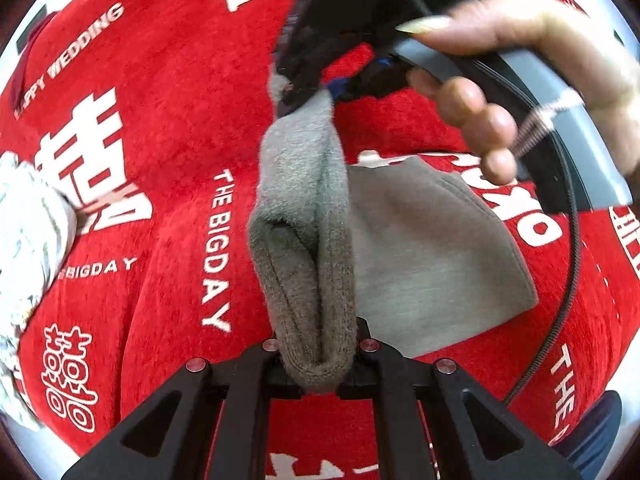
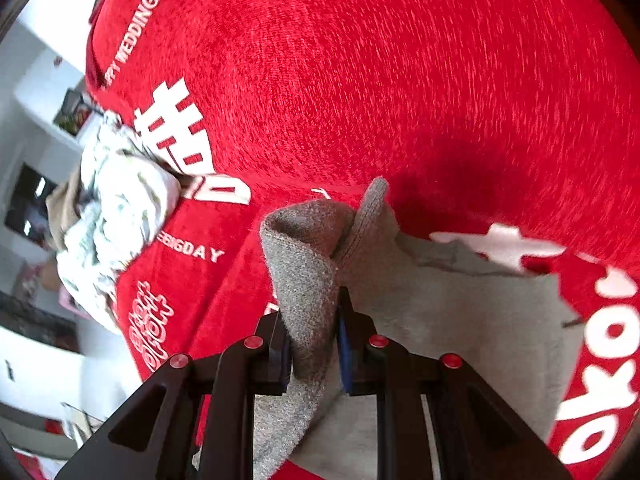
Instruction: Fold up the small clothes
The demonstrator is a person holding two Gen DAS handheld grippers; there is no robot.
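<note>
A small grey knitted garment (image 1: 308,240) hangs lifted above the red cloth, stretched between both grippers. My left gripper (image 1: 320,376) is shut on its ribbed lower edge. At the top of the left wrist view my right gripper (image 1: 316,88) pinches the garment's far end, held by a person's hand (image 1: 520,60). In the right wrist view the right gripper (image 2: 314,344) is shut on a bunched fold of the grey garment (image 2: 308,264). The rest of the grey fabric (image 2: 460,312) lies flat on the cloth.
A red cloth (image 1: 160,140) with white lettering covers the surface. A crumpled white patterned garment (image 2: 120,208) lies at its left edge, also seen as a white heap (image 1: 28,232) in the left wrist view. Shelves and clutter (image 2: 36,120) stand beyond the left edge.
</note>
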